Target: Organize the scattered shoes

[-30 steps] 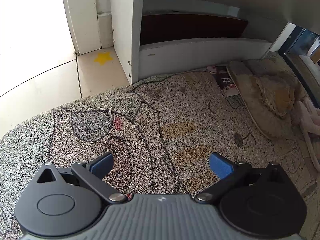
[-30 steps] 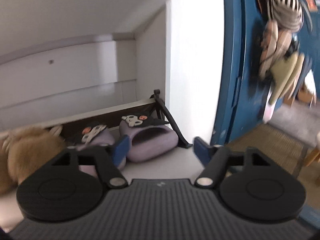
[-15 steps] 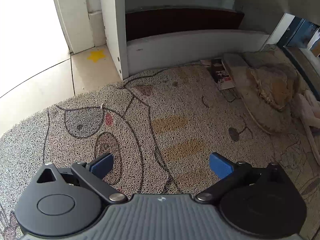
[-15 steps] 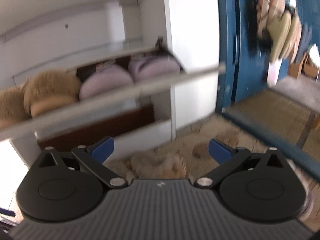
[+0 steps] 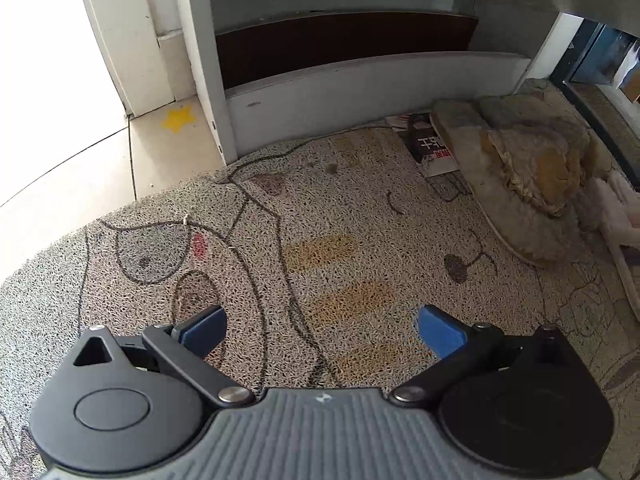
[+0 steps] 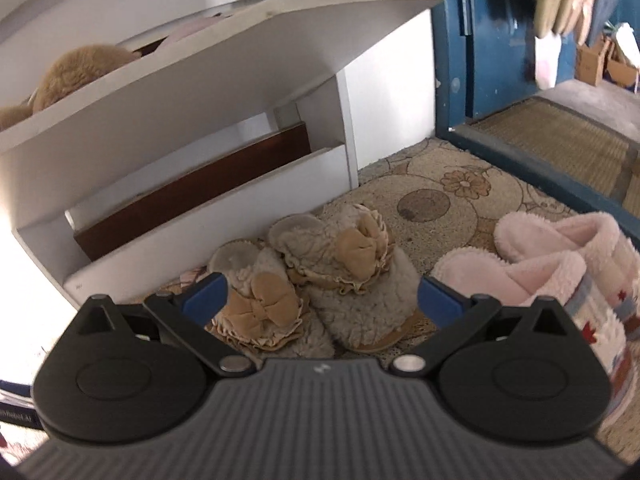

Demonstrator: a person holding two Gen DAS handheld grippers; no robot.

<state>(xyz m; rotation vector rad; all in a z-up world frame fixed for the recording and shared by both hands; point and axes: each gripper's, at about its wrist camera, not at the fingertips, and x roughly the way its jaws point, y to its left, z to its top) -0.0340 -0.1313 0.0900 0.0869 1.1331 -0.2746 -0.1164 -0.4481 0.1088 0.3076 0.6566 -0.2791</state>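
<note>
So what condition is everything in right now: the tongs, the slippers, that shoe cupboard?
Left tongs: open, empty, over the mat.
Right tongs: open, empty, above the bow slippers.
Bow slippers: paired on the floor, not yet shelved.
Pink slippers: on the floor, side by side.
Shoe cupboard's upper flap: tilted open, furry brown slippers inside.

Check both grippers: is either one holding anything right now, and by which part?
Nothing is held. The left gripper is open over bare mat; the right gripper, open, has the grey bow slippers beyond it, untouched.
</note>
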